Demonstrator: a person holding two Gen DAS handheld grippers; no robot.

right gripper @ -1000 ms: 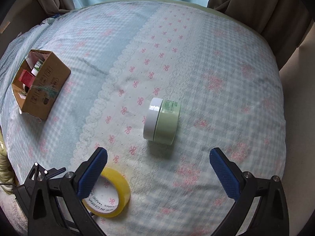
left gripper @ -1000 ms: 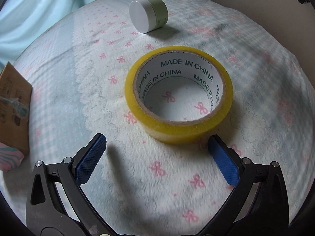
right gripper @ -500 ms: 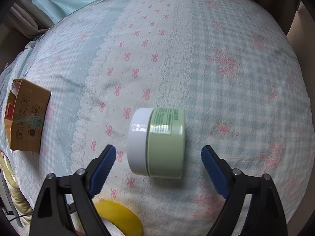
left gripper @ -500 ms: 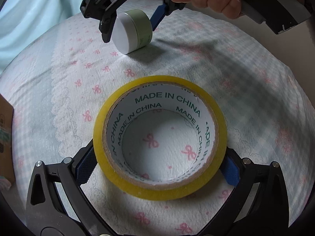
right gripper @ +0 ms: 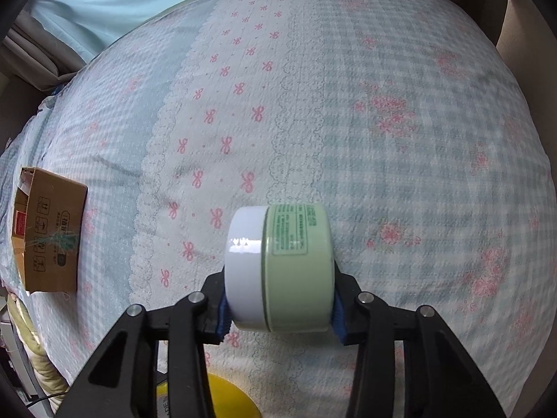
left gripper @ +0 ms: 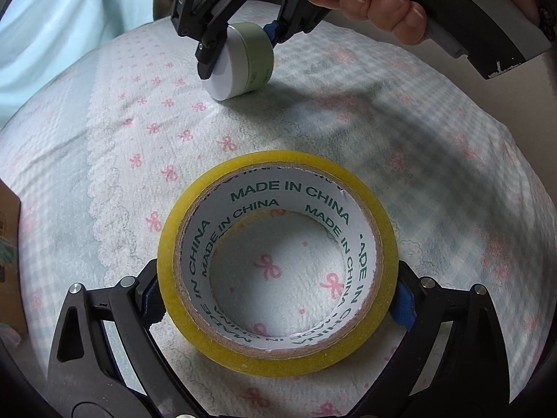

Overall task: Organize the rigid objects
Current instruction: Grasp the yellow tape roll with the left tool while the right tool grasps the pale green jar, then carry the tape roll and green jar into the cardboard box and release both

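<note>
A yellow tape roll (left gripper: 276, 264), printed MADE IN CHINA inside, lies flat on the patterned cloth. My left gripper (left gripper: 278, 299) is shut on it, blue pads pressed to its two sides. A pale green jar with a white lid (right gripper: 280, 270) lies on its side. My right gripper (right gripper: 280, 317) is shut on it, one pad on the lid end and one on the base end. The jar (left gripper: 243, 61) and right gripper (left gripper: 240, 47) also show at the top of the left wrist view. A yellow edge of the tape (right gripper: 231, 397) shows at the bottom of the right wrist view.
A brown cardboard box (right gripper: 48, 237) with items inside lies on the cloth at the far left; its edge (left gripper: 8, 244) shows in the left wrist view. The blue and white cloth (right gripper: 348, 122) with pink bows covers the surface. Curtains hang behind.
Both grippers have moved forward and closed: the left onto the tape roll, the right onto the green jar. Both were open and apart from these objects a second ago.
</note>
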